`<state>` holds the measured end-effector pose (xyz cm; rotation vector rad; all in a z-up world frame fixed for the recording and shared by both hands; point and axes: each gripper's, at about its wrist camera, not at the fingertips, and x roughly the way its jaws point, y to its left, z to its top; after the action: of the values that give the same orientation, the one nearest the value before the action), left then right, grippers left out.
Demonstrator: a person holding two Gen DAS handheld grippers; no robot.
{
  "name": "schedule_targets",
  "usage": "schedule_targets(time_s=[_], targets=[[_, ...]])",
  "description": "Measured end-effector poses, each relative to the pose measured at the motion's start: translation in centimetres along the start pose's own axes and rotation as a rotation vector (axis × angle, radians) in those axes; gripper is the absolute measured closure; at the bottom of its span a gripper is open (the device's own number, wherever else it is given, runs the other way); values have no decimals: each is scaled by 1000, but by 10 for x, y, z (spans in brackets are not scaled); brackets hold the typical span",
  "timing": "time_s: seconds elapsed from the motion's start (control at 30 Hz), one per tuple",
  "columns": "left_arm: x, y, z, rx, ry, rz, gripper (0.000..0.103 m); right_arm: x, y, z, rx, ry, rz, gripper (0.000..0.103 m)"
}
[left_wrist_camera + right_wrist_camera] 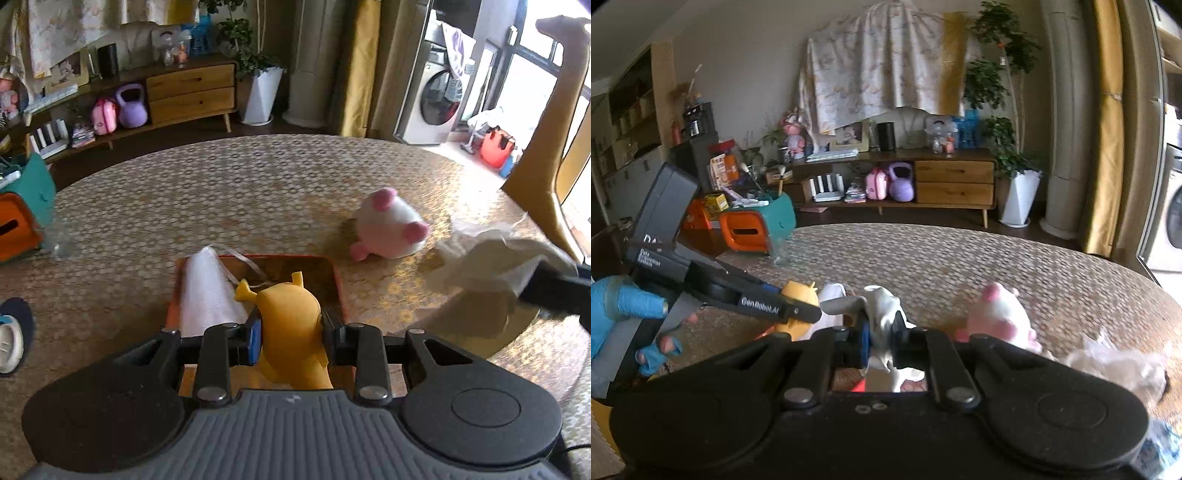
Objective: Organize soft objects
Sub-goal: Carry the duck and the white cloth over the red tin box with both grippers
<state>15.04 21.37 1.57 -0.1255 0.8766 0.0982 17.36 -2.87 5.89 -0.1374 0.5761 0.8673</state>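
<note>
Soft objects, four in view, lay grouped about an orange-rimmed tray on the patterned table. Over the tray's near half, the left gripper was clamped on a yellow squeeze toy, its pads pressing the toy's flanks; the body looked rubbery and light, likely to yield and spring back, so a hold across its thick middle seemed safest. Beside it, over the tray's left half, stood a white mesh cone with a ribbon, probably feather-light and easily crushed. To the right of the tray, the right gripper was pinched nearly closed on a white cloth, limp fabric that drooped on both sides of the jaws; such material bunches, so a hold on a gathered fold would serve better than one on a single edge. Beyond the tray's right corner, a white and pink plush toy lay on the table, apart from both grippers; its rounded body appeared compressible and best taken across the middle
</note>
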Motion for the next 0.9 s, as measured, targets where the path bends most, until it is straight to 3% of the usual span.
schedule_targets(time_s=[0.4, 0.9], targets=[[34, 45, -10, 11, 52, 109, 72, 75, 32, 18, -54, 30, 37, 92], [99, 63, -13, 27, 120, 158, 71, 171, 32, -11, -79, 176, -26, 92]])
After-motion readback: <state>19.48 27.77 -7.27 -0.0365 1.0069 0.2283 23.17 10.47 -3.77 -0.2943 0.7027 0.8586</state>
